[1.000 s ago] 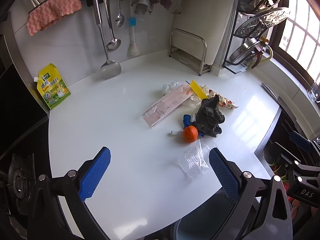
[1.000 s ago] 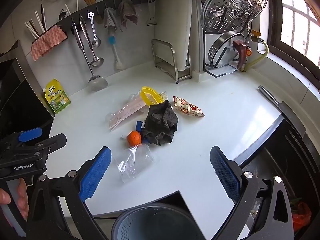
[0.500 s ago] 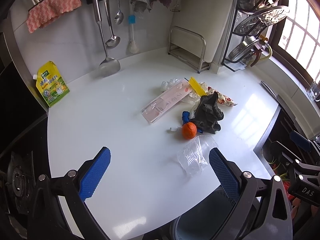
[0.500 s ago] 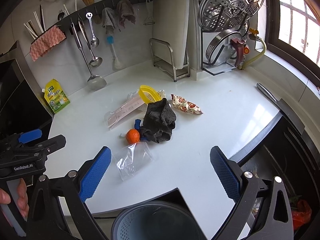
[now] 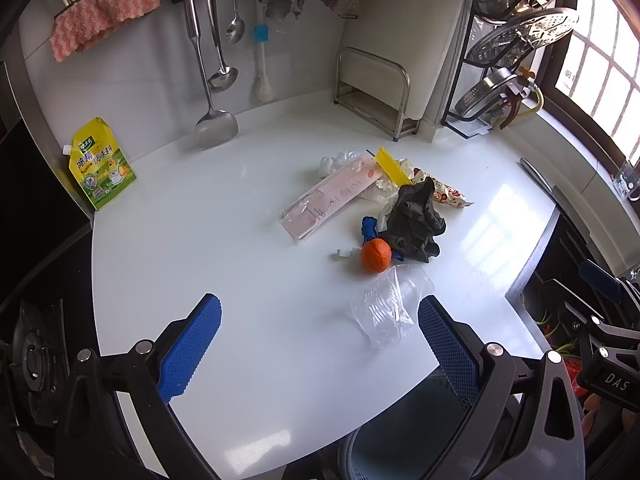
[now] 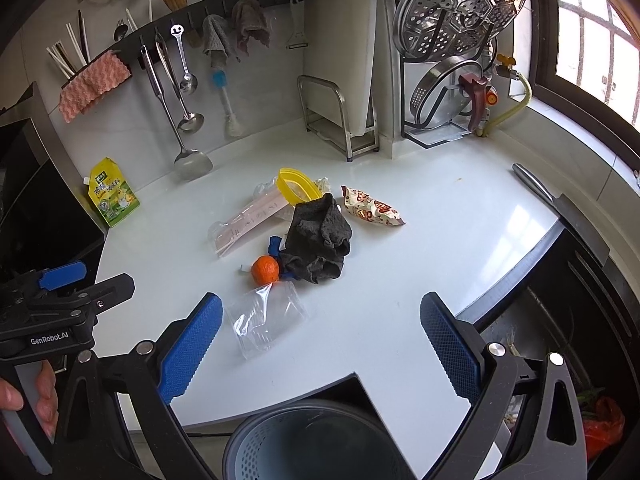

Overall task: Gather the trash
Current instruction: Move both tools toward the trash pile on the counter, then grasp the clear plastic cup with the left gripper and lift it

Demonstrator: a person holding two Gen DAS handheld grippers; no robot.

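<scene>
Left wrist view shows the left tool (image 5: 318, 344) wide open in the lower part of the frame, with its two blue pads far apart and nothing between them; it holds nothing and touches nothing, and it hangs above the white desk (image 5: 200, 240). Its right pad is just beside a crumpled clear plastic bag (image 5: 384, 312) in the picture, but I cannot tell if they touch. The trash lies in one group at the centre right of the frame: an orange (image 5: 376, 255), a dark crumpled cloth (image 5: 416, 220) touching it, a small blue piece (image 5: 370, 227) partly under the cloth, a long pink package (image 5: 332, 198), a yellow ring (image 5: 392, 166) and a printed snack wrapper (image 5: 450, 196). A grey bin (image 5: 384, 440) is at the bottom edge, below the desk rim. Right wrist view shows the right tool (image 6: 318, 344) also fully open and empty, over the near edge of the desk (image 6: 440, 200). The clear plastic bag (image 6: 266, 318) lies just beside its left pad, the orange (image 6: 265, 269) and the dark cloth (image 6: 320, 240) are above it at the centre. The grey bin (image 6: 316, 444) stands at the bottom centre, between the two fingers in the frame. A hand (image 6: 28, 396) holds the left tool at the lower left. A yellow pouch (image 6: 112, 198) leans at the left, well apart from the trash.
</scene>
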